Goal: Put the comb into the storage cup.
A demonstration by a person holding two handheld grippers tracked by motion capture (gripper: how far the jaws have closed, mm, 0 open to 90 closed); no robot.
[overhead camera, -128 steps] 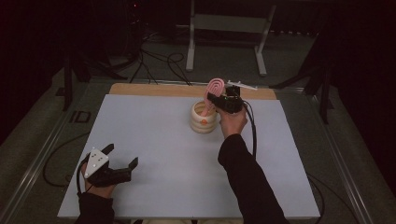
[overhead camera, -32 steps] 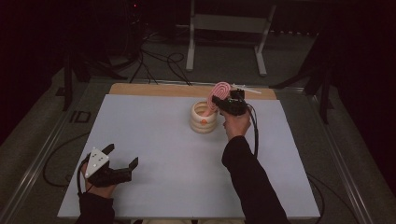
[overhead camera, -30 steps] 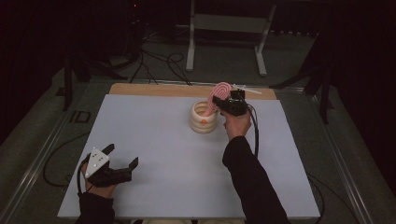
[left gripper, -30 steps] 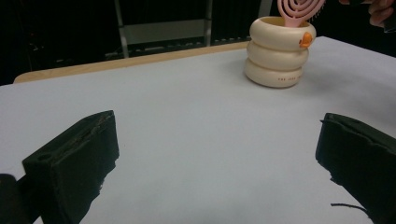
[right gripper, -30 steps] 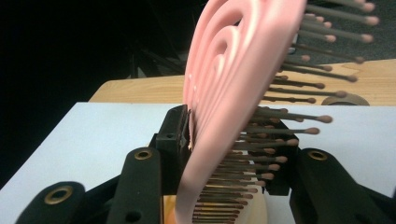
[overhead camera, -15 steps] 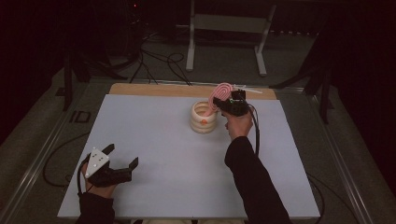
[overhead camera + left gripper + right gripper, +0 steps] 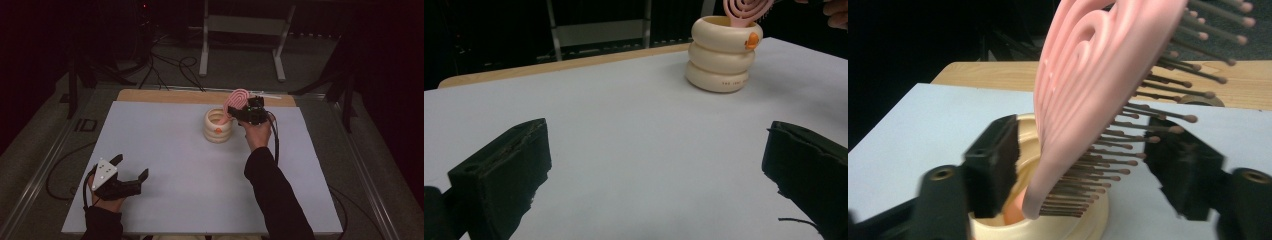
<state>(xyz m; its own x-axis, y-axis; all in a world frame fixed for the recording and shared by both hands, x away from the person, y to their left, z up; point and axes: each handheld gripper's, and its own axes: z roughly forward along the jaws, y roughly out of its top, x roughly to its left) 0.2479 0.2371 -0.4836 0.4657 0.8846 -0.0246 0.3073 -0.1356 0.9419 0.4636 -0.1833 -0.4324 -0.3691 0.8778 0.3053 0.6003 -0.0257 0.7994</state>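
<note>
2 grippers, 1 pink brush in a cup

2 grippers are at the white table (image 7: 165, 150). The right gripper (image 7: 1088, 165) is at the cream cup (image 7: 218, 125), near the far edge. Its jaws have just been opening, and the pink brush (image 7: 1098, 95) stands between them, tilted, with its low end in the cup. The pads seem not to press on it. The left gripper (image 7: 131, 172) rests near the front left corner, wide open and holding nothing.

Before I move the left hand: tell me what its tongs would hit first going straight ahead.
Mostly bare white tabletop. The cream ringed holder stands ahead but off to the right of the left tongs, so the line probably passes beside it; depth is unclear.
</note>
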